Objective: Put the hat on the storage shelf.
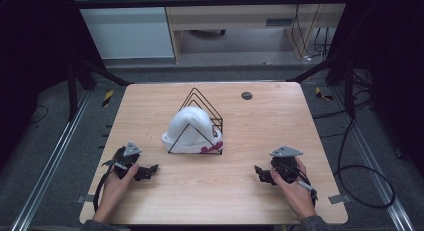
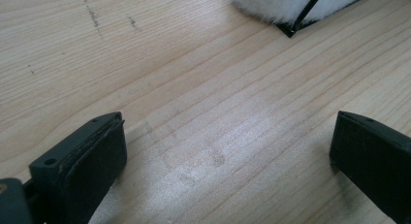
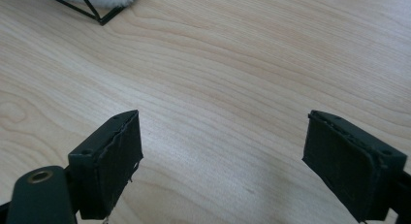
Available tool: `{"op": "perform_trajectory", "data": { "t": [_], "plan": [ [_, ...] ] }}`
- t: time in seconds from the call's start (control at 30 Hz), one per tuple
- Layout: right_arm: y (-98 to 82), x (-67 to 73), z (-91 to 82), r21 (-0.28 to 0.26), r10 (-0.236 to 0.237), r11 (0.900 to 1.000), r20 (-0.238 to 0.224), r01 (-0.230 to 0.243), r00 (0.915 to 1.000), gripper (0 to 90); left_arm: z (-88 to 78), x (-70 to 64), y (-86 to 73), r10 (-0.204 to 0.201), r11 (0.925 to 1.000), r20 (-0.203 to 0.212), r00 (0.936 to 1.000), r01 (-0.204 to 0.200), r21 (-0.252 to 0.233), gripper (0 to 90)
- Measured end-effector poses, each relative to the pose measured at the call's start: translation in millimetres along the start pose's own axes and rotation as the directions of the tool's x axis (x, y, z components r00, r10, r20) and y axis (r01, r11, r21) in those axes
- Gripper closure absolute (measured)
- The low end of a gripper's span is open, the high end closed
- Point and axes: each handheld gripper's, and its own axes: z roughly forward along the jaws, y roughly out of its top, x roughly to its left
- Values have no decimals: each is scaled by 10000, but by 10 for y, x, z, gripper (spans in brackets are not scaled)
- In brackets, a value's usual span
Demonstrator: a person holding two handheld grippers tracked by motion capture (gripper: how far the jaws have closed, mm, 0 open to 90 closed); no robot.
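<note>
I am looking at a white knitted woolly hat with pink lettering on its brim [image 1: 191, 131], which is sitting inside a black triangular wire rack [image 1: 206, 111] near the middle of the pale wooden surface [image 1: 235, 191], slightly toward the far edge. The left tool [image 1: 145, 172] is resting near the left edge, jaws spread wide and holding nothing; the right tool [image 1: 262, 174] is resting near the right edge, likewise gaping and empty. Both are lying well apart from the hat. I am judging this as the approach step, not yet begun. The next move is calling for carrying one tool inward to the brim, clear of the wires, before pinching.
</note>
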Motion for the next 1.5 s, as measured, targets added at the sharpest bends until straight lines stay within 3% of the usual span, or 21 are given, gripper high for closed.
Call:
{"op": "perform_trajectory", "data": {
  "t": [0.13, 0.23, 0.47, 0.8, 1.07, 1.5],
  "plan": [
    [12, -7, 91, 46, 27, 10000, 82, -27, 10000, 130, 0, 0, 0, 4, 10000, -2, 10000, -4, 0, 0],
    [27, 2, 186, 74, 66, 9999, 439, -69, 9990, 127, -2, 0, -1, 16, 10000, 4, 10000, -16, 6, 0],
    [174, -69, 342, -462, 648, 9970, 550, -623, 9964, 127, -2, 1, -2, 25, 10000, 10, 10000, -25, 0, 0],
    [175, -95, 483, -237, 816, 9965, 752, -801, 9938, 126, -4, 1, -2, 63, 10000, -13, 10000, -63, 17, 0],
    [161, -115, 542, -179, 1048, 9944, 785, -1037, 9914, 123, -2, 1, -3, 48, 10000, 5, 10000, -48, -2, 0],
    [161, -40, 559, -31, 788, 9969, 1097, -790, 9908, 106, -3, 1, -3, 65, 10000, -2, 10000, -65, -6, 0]
  ]
}}
